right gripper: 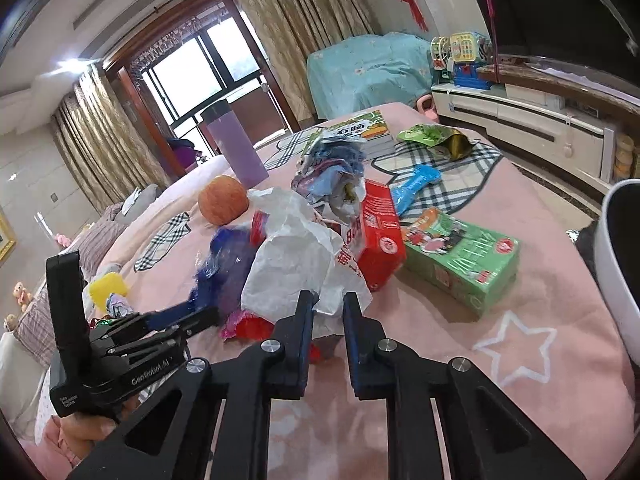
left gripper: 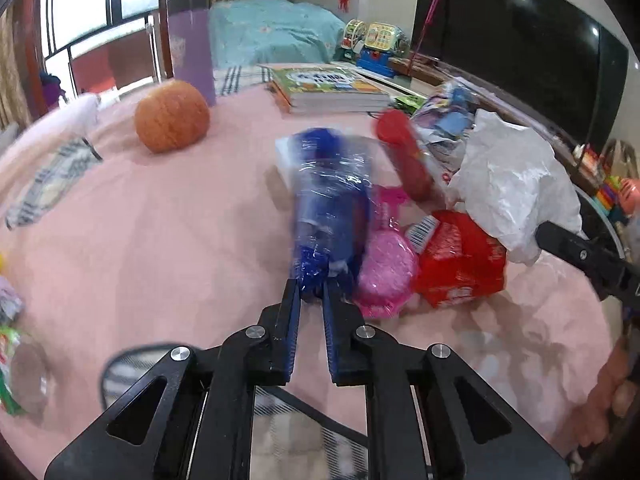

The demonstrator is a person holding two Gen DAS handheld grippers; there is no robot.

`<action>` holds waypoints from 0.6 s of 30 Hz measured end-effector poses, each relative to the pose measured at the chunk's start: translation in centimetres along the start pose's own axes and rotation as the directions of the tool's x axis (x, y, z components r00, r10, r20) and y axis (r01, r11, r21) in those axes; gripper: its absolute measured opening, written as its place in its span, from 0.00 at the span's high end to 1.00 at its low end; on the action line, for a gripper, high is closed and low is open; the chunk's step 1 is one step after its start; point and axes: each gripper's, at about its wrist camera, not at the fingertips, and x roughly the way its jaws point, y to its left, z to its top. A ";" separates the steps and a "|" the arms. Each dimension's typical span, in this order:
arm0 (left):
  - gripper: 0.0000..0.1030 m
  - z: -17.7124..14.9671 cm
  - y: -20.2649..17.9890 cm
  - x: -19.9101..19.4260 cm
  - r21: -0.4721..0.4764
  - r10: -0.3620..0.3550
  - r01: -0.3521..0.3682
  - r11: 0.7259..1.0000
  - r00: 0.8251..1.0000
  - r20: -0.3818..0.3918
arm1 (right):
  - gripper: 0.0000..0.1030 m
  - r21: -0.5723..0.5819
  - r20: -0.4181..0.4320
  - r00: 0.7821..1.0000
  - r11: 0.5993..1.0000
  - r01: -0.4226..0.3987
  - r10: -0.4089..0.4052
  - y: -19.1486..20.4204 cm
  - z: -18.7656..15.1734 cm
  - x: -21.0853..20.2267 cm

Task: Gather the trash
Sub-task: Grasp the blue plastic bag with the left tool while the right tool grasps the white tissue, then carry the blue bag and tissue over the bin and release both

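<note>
Left tongs (left gripper: 311,292) pinch the blue wrapper (left gripper: 328,208) at its near end, its length running straight ahead; right tongs (right gripper: 328,300) clamp the white bag (right gripper: 296,264) beside it.

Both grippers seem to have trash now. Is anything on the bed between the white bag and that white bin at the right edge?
From the white bag, the green carton lies on the pink bedspread roughly toward the white bin; the nearer strip past the star looks bare.
</note>
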 end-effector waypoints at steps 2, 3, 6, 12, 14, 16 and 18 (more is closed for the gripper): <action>0.91 -0.4 -0.4 -0.5 -0.005 -0.006 0.006 1.000 1.000 0.008 | 0.86 0.012 0.006 1.000 1.000 -0.002 0.002 -0.5 -0.4 -1.0; 0.91 -0.7 -0.7 -0.8 -0.002 -0.010 0.010 1.000 1.000 0.015 | 0.86 0.014 0.008 1.000 1.000 -0.001 0.000 -0.7 -0.4 -1.2; 0.93 -1.3 -1.6 -2.0 0.007 -0.026 0.025 1.000 0.999 0.036 | 0.86 0.019 0.021 1.000 1.000 0.008 -0.008 -1.3 -0.7 -2.6; 0.94 -2.1 -3.8 -4.7 0.021 -0.078 0.077 0.997 0.994 0.078 | 0.87 0.044 0.056 0.998 0.999 0.029 -0.031 -2.8 -1.5 -5.5; 0.94 -2.3 -4.7 -5.1 0.032 -0.098 0.096 0.995 0.992 0.081 | 0.87 0.052 0.065 0.997 0.998 0.036 -0.040 -3.4 -1.8 -6.4; 0.94 -2.4 -5.9 -5.4 0.047 -0.122 0.119 0.992 0.989 0.080 | 0.87 0.062 0.072 0.996 0.997 0.047 -0.052 -3.9 -2.1 -7.2; 0.94 -2.3 -7.1 -5.6 0.056 -0.151 0.147 0.988 0.986 0.074 | 0.87 0.071 0.080 0.995 0.996 0.057 -0.062 -4.6 -2.3 -8.0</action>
